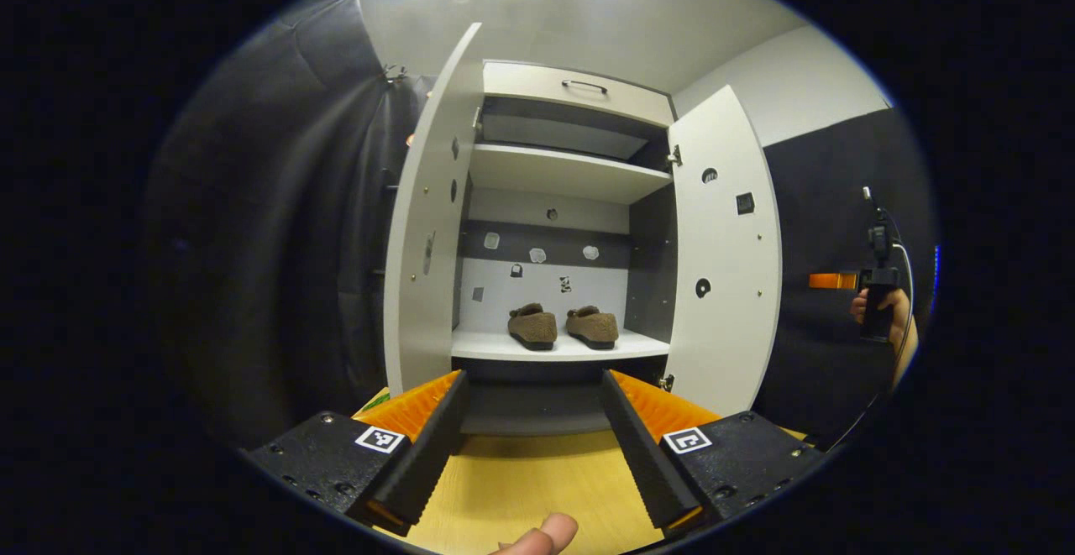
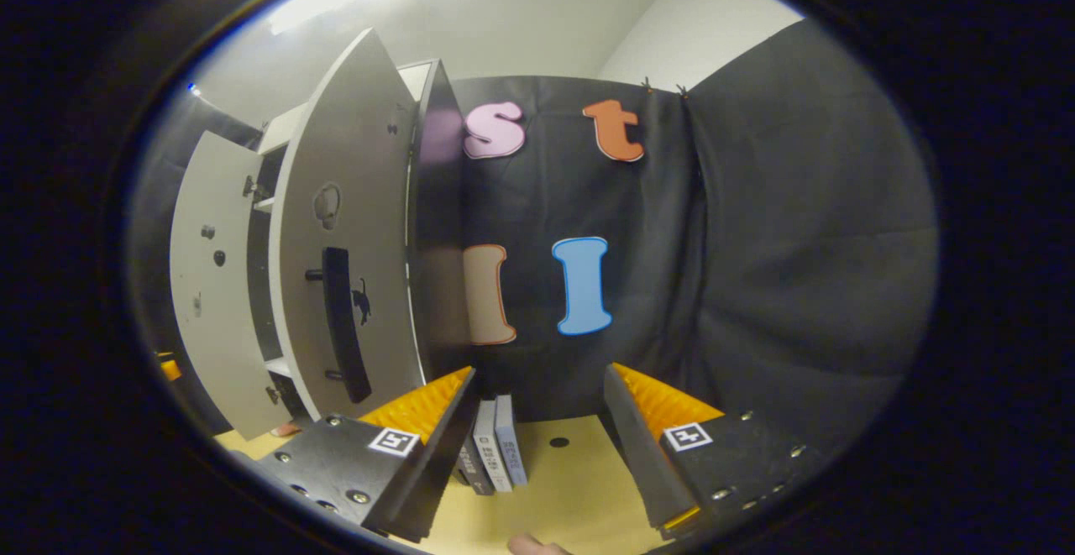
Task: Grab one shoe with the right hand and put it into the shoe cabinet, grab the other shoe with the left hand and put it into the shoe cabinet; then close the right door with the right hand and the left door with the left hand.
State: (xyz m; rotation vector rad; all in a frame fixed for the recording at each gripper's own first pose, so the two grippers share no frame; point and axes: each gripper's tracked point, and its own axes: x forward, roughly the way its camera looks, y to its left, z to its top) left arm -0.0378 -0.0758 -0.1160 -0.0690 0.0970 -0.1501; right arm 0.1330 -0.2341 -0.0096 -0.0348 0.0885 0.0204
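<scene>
Facing the open shoe cabinet [image 1: 554, 202], the left hand-held gripper [image 1: 533, 446] hangs above the table [image 1: 521, 488] with its fingers apart and nothing between them. Both shoes sit on the lower shelf [image 1: 558, 347], side by side and just apart: the left shoe [image 1: 532, 326] and the right shoe [image 1: 593, 326] lie with their long axes running front to back, though toe and heel are too small to tell apart. Left door [image 1: 424, 227] and right door [image 1: 726, 261] stand wide open. No writing is legible on the small stickers on the cabinet's back panel.

The right hand-held gripper [image 2: 537, 446], fingers spread and empty, points past the right door's outer face [image 2: 353, 244], which carries a dark handle [image 2: 344, 324]. Three slim boxes [image 2: 495, 450] stand upright on the table; their labels are too blurred to read.
</scene>
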